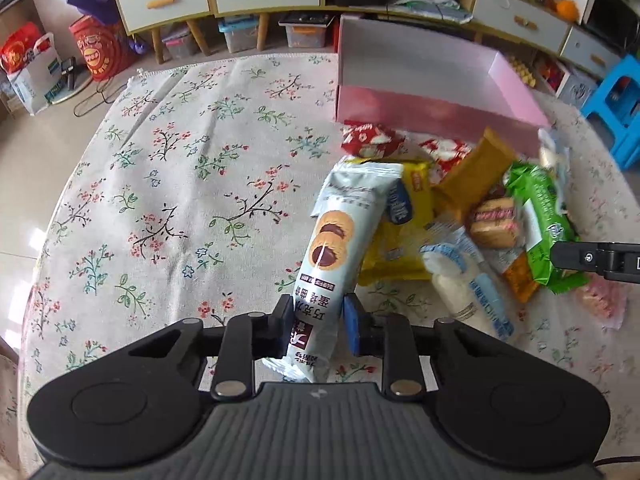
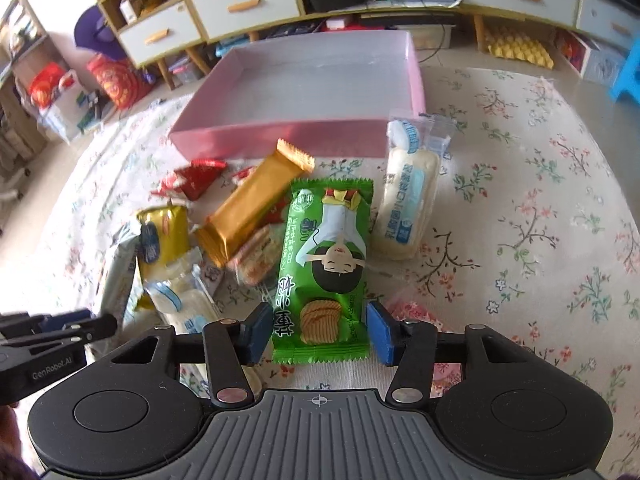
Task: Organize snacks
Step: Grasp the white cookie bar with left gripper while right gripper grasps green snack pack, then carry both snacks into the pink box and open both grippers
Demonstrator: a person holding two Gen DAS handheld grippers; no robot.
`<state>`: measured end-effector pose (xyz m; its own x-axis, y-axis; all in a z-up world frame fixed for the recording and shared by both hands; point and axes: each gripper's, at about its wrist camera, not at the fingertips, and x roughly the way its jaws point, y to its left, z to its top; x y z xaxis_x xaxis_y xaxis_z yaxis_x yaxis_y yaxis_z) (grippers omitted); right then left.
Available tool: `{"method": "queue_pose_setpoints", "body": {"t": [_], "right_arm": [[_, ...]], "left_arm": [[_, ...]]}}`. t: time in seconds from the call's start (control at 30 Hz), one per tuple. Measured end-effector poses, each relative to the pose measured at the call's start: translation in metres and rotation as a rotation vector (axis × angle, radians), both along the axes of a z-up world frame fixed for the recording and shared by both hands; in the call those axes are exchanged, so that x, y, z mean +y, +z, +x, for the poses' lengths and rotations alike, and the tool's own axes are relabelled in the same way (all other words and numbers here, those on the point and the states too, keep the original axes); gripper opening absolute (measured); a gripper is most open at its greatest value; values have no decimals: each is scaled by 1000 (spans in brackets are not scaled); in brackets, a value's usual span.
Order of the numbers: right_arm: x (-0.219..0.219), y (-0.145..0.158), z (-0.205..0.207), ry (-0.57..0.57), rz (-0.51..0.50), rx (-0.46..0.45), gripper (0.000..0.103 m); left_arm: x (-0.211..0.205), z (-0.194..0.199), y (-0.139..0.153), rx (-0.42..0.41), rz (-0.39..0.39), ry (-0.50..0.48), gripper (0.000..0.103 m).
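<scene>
My left gripper (image 1: 316,320) is shut on a pale blue cookie packet (image 1: 336,240) and holds it over the floral tablecloth, left of the snack pile. My right gripper (image 2: 318,330) has its jaws on both sides of a green snack packet (image 2: 326,260); a small gap shows at each pad. An empty pink box (image 2: 316,80) stands beyond the pile; it also shows in the left wrist view (image 1: 432,80). The pile holds a gold bar (image 2: 248,212), a yellow packet (image 2: 164,232), red packets (image 2: 196,178) and white bread packets (image 2: 408,200).
The floral tablecloth (image 1: 180,184) covers the table. Cabinets with drawers (image 2: 240,8) stand behind. A blue stool (image 1: 620,92) stands at the right. Red bags (image 1: 96,52) sit on the floor at the left. The left gripper's body (image 2: 48,336) shows in the right wrist view.
</scene>
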<state>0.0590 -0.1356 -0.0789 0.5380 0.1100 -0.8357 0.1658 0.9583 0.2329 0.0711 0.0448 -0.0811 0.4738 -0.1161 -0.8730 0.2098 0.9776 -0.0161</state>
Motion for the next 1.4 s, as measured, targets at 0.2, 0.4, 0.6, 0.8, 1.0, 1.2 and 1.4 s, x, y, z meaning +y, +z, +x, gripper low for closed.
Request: {"method": "queue_pose_setpoints", "body": {"t": [0.2, 0.4, 0.6, 0.8, 1.0, 1.2, 1.4], "right_arm": [[-20, 14, -7, -60, 125, -24, 3], [-7, 4, 2, -48, 56, 17, 33], [7, -2, 9, -45, -101, -2, 90], [7, -7, 7, -17, -66, 22, 43], [-12, 17, -1, -90, 41, -39, 43], [-28, 28, -2, -146, 93, -82, 43], [-34, 31, 4, -164, 125, -106, 43]], "left_arm": [[12, -3, 16, -46, -113, 7, 21], [9, 0, 16, -44, -138, 12, 21], [8, 1, 16, -51, -159, 4, 21], [12, -2, 23, -80, -192, 16, 21], [22, -1, 34, -109, -253, 48, 20], [30, 5, 43, -118, -336, 74, 17], [26, 12, 44, -98, -368, 77, 17]]}}
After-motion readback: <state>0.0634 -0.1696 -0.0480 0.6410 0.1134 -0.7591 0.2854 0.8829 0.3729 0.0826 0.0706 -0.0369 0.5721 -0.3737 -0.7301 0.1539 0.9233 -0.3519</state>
